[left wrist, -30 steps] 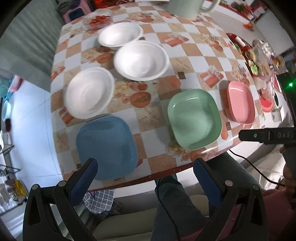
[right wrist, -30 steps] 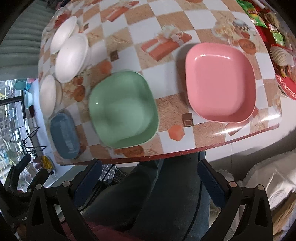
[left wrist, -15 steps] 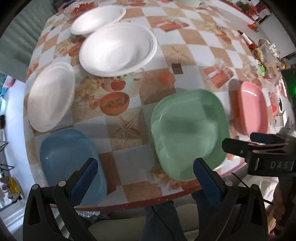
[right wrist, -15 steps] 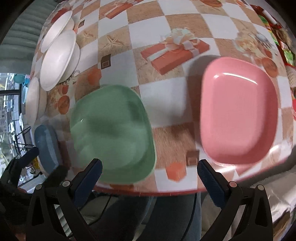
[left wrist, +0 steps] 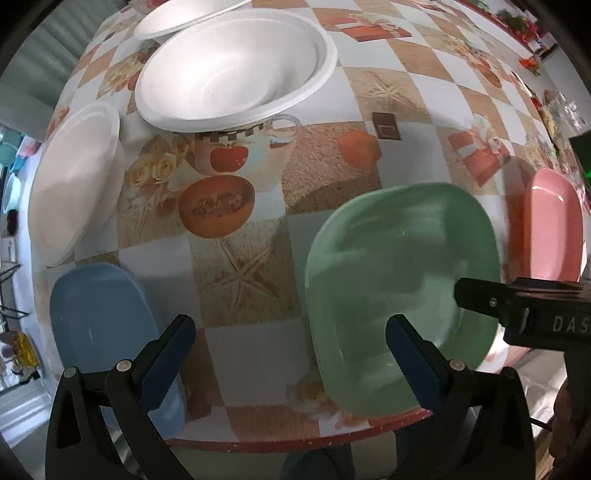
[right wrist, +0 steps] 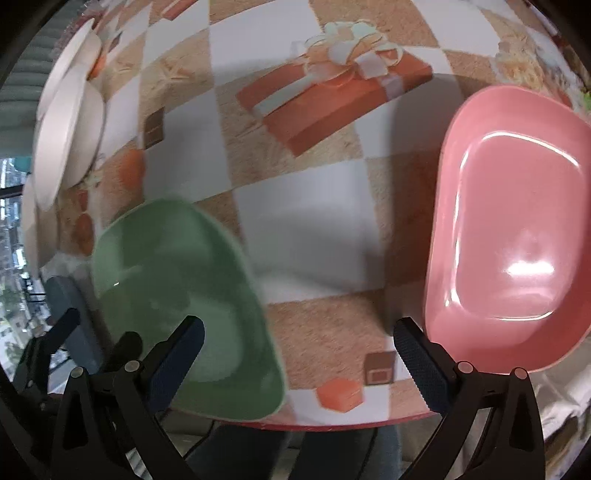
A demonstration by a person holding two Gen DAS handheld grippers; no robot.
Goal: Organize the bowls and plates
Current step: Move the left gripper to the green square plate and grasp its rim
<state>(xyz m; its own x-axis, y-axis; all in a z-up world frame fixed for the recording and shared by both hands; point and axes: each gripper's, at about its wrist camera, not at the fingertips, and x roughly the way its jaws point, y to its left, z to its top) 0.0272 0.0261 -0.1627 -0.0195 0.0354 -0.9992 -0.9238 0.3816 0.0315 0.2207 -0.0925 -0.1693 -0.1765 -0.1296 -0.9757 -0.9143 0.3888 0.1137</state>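
Both your grippers have dropped in closer to the table [left wrist: 369, 92] since a second ago; plates fill far more of each view now. Your left gripper [left wrist: 291, 354] has its jaws spread wide, holding nothing, hovering over the near table edge: its left finger sits above the blue plate [left wrist: 99, 314], its right finger above the near part of the green plate [left wrist: 399, 280]. Your right gripper [right wrist: 295, 358] is also spread wide and empty; its left finger overlaps the green plate [right wrist: 177, 288], its right finger sits just beside the near rim of the pink plate [right wrist: 513, 236]; can't tell if it's touching. In the left view the right gripper [left wrist: 524, 310] pokes in from the right, over the green plate's right rim. Plates sit in a row along the near edge: blue, green, pink, each apart from the next. Three white bowls [left wrist: 229, 66] sit further back on the left; the middle one overlaps the far one [left wrist: 181, 18], the third [left wrist: 74, 177] lies just behind the blue plate. Same bowls [right wrist: 70, 125] show at the left edge of the right view.
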